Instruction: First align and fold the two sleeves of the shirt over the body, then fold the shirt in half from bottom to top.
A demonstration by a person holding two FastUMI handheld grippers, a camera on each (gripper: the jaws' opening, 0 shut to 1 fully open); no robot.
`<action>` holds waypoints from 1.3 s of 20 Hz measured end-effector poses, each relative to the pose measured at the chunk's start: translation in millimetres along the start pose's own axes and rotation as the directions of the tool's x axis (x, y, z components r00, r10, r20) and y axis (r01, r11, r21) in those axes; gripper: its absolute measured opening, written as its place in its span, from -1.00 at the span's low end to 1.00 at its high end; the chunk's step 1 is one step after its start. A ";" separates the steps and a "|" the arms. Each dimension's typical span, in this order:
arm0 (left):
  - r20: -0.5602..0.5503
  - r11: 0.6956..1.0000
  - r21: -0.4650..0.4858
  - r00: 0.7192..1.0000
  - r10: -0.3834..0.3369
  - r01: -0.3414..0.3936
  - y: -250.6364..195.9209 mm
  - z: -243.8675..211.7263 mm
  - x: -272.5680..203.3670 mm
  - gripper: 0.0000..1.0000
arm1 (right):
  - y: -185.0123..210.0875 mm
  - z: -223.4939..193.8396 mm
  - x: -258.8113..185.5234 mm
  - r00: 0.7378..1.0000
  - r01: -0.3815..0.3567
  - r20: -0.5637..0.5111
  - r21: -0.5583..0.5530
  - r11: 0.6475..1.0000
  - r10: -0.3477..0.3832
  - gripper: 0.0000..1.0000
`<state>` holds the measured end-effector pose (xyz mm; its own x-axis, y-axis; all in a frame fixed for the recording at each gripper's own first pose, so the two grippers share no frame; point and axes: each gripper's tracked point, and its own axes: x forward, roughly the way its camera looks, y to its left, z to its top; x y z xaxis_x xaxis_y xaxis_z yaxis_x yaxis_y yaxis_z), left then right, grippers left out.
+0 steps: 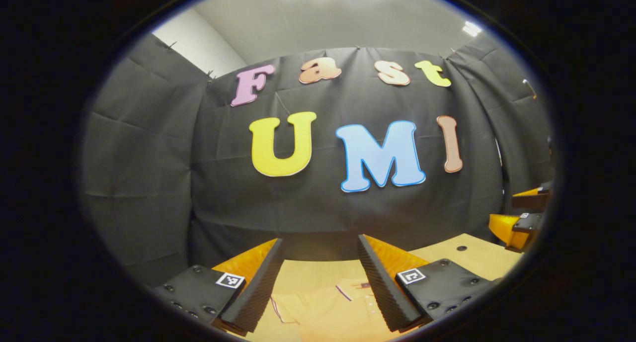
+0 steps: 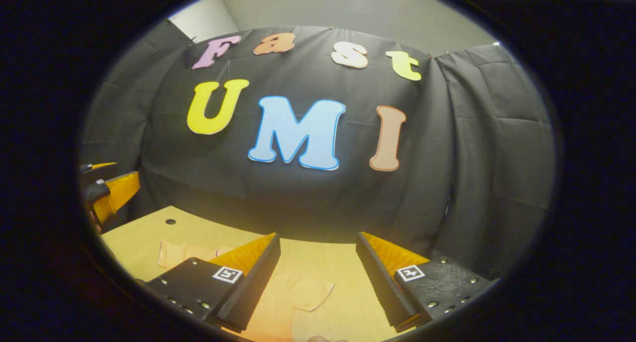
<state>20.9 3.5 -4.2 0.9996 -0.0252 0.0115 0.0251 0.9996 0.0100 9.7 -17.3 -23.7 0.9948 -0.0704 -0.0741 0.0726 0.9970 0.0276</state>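
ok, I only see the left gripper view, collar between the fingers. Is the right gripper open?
Observer: Yes. The right gripper is open and holds nothing.
Operator: What's under it?
Observer: A sleeve, spread flat on the table. It looks unfolded.
Operator: Anything else near it?
Observer: More of the shirt lies flat on the table, left of its fingers.
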 end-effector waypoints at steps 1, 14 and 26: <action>-0.002 1.000 -0.002 1.000 -0.003 0.003 0.3 -2.5 2.5 0.99 | -1.4 -2.5 2.0 1.000 0.004 -0.011 0.005 1.000 -0.004 0.94; -0.086 0.999 0.016 0.996 -0.031 0.033 3.6 -40.1 25.7 1.00 | -8.7 -83.6 59.5 0.967 0.043 -0.254 0.052 0.998 -0.029 0.94; -0.172 1.000 0.022 0.985 0.000 0.004 11.5 -67.4 9.6 1.00 | 0.2 -217.3 130.8 0.806 0.074 -0.592 0.125 0.989 0.014 0.96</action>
<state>31.6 15.5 -71.4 0.9868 -0.0235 -0.1601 0.0290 0.9991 0.0322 124.2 -19.1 -250.0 0.7602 -0.0229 -0.6493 0.1548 0.9770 0.1468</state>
